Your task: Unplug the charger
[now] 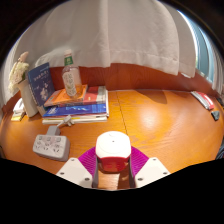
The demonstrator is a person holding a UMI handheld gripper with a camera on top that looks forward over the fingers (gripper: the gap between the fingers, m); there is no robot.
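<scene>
Currently the gripper (112, 170) fingers clamp the white charger (112, 148), lifted clear of the power strip (51, 146) for removal

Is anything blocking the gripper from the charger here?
Nothing visible does. The charger sits right between the fingers of the gripper, with no object in front of it. The power strip lies apart, left of the fingers.
</scene>
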